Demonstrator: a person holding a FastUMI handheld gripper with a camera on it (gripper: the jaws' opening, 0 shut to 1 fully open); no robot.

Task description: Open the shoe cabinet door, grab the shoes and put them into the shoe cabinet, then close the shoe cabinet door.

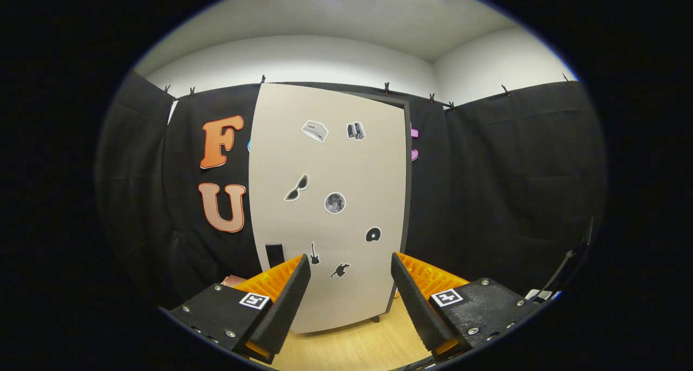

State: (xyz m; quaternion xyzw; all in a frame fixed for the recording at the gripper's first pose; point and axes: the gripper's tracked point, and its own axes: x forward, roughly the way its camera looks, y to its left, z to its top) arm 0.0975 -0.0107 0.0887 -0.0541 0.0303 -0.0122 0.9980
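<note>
My gripper hangs released before the shut shoe cabinet door; I'd hook the dark handle, probably a recess.

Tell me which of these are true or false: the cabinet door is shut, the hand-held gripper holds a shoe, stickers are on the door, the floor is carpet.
1. The shoe cabinet door looks shut. True.
2. The hand-held gripper holds a shoe. False: its fingers are open with nothing between them.
3. Stickers are on the door, such as a moon sticker. True.
4. The floor is carpet. False: it looks like light wood.
</note>
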